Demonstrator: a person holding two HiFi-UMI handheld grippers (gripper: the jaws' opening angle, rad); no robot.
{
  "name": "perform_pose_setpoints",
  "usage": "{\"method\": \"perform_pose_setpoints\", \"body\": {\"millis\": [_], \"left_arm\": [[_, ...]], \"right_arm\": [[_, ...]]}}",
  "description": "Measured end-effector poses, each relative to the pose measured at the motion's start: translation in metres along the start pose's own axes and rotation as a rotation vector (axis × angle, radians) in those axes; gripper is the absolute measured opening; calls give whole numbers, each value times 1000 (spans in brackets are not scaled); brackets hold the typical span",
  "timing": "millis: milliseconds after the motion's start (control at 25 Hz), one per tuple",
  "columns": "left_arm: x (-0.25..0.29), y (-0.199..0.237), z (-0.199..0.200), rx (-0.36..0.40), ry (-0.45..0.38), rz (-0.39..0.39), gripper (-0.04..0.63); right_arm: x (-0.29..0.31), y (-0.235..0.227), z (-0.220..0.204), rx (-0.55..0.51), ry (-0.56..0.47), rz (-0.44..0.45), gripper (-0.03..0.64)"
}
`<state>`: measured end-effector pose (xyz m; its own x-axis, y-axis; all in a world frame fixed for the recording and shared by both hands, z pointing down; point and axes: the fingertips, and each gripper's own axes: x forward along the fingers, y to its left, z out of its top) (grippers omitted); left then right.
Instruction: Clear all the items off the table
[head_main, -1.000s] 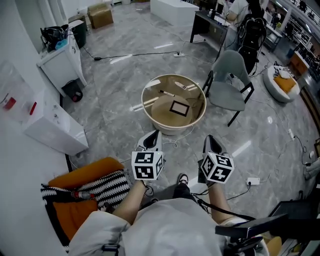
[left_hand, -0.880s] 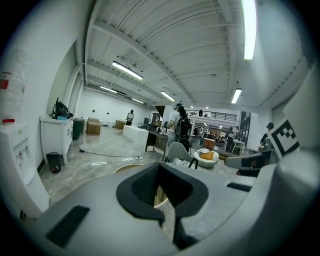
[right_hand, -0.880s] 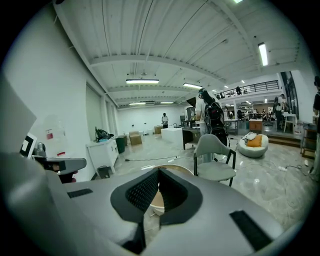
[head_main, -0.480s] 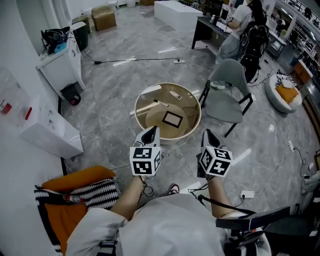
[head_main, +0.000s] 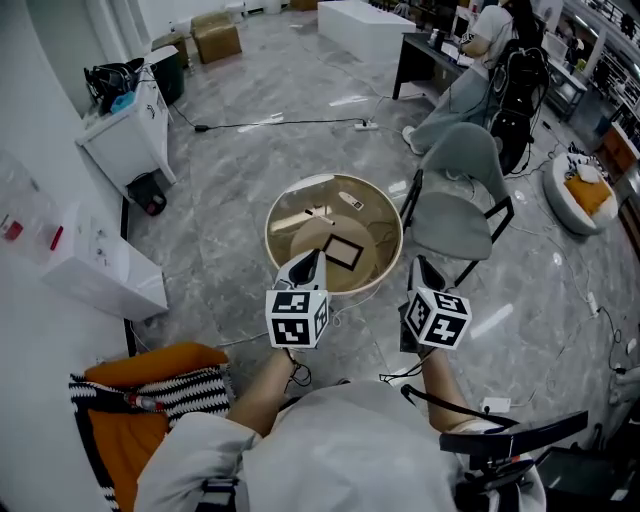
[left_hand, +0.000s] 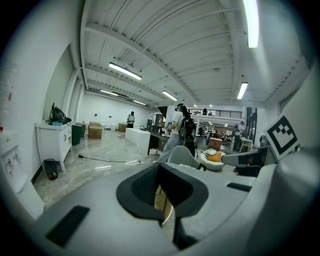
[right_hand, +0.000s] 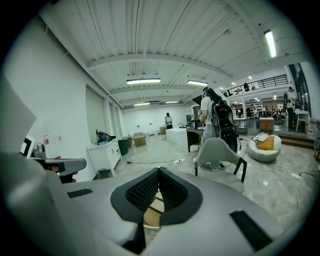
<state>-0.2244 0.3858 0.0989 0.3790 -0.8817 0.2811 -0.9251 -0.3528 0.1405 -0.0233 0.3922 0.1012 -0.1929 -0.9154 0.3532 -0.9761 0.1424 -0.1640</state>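
A low round table (head_main: 276, 215) with a glass top stands on the marble floor straight ahead in the head view. On it lie a dark square frame (head_main: 343, 253), a pen (head_main: 318, 212) and a small pale item (head_main: 352, 203). My left gripper (head_main: 312, 256) is shut and empty, its tip over the table's near rim. My right gripper (head_main: 418, 263) is shut and empty too, just right of the table. A sliver of the table (left_hand: 163, 202) shows under the closed left jaws, and another sliver of the table (right_hand: 152, 211) under the right ones.
A grey chair (head_main: 455, 195) stands right beside the table. At the left are a white cabinet (head_main: 125, 135), a white box (head_main: 95, 265) and an orange seat with a striped cloth (head_main: 150, 392). A cable (head_main: 270, 122) crosses the floor beyond. A person (head_main: 485, 35) stands at a far desk.
Both grippers have moved forward to the table with the person. The left tip now overlaps the near rim; the jaws have stayed shut.
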Motion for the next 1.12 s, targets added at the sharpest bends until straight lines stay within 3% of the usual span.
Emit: {"method": "perform_pose_setpoints", "body": {"millis": [480,720,1120], "left_arm": [[53,-12,-8,-32,42,55,8],[62,-13,-18,22,80,79,7],[93,-7,-10,-7,79,94,8]], "right_arm": [[40,-53,4,4,52,27,23],[51,-84,-12,101,82,-6,23],[71,-99,-12,122,93,-7,23]]}}
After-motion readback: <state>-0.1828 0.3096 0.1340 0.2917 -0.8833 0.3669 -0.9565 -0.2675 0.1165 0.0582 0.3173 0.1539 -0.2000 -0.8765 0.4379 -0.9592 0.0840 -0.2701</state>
